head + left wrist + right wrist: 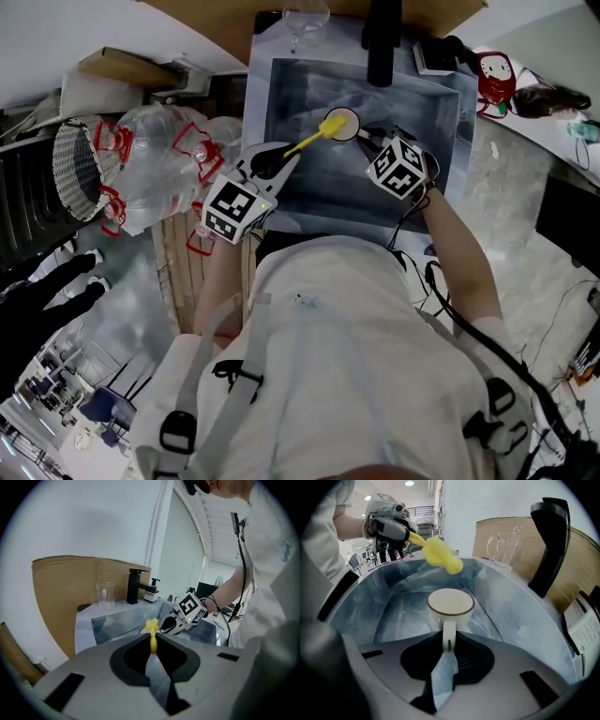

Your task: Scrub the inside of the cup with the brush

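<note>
Looking down from the head view, I see the person bent over a steel sink, with the left claw clamped on the handle of a yellow brush and the right claw holding a pale cup over the basin. The brush head meets the cup's near edge from this angle, though I can't tell here whether it is inside or only above. In the left gripper view the jaws are pressed together on the thin yellow handle. The brush stands out ahead of them toward the other claw, and the cup itself is mostly hidden behind that claw. A clear glass and a black tap stand at the back of the sink, apart from the work. In the right gripper view the jaws are closed on the cup's handle, and the cup sits upright with its mouth open and its inside looking bare and dry. I cannot say whether its base rests on the sink floor. The brush head hangs above and a little beyond the rim, not in the cup. By my reckoning both pick-ups are done and the brush is lined up. The scrubbing has not begun: the head has yet to go down inside and work round the wall and bottom.
</note>
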`<state>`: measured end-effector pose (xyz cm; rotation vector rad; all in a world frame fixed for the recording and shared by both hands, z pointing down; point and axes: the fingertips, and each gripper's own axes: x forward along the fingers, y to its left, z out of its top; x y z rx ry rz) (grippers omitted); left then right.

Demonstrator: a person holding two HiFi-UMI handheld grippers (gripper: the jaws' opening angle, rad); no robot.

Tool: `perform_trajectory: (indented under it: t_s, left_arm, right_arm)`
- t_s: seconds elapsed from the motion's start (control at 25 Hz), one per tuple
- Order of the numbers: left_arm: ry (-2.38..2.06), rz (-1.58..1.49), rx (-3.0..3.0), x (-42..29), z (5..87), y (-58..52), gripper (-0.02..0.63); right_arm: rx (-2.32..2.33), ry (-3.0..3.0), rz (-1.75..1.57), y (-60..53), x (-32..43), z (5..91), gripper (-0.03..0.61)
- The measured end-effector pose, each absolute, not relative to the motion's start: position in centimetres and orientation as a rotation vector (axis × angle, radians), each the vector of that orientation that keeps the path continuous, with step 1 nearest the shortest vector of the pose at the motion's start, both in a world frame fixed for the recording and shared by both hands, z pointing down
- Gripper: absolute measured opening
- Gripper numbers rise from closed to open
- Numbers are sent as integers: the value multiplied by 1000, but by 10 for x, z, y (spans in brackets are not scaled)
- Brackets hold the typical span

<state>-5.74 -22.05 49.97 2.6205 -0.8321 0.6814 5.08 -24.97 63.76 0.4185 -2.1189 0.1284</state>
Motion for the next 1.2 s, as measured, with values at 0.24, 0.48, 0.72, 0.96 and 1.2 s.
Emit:
perform_trajectory:
  t_s: [0.24, 0.48, 0.72, 0.96, 1.2]
  left_arm:
    - [-836, 725, 2612, -65, 501, -221, 40]
    - [-823, 734, 2622, -66, 501, -220, 40]
    - [-799, 756, 2615, -65, 505, -219, 40]
    - [-779, 751, 2630, -57, 502, -217, 40]
    - [-739, 833, 2673, -46, 501, -217, 40]
  right_arm:
    - [435, -2168, 61, -253, 50, 618, 64]
    - [422, -2162, 16, -248, 59, 612, 64]
    - [426, -2178, -30, -240, 70, 595, 64]
    - [442, -2173, -97, -242, 71, 576, 64]
    - [426, -2136, -167, -239, 69, 572, 64]
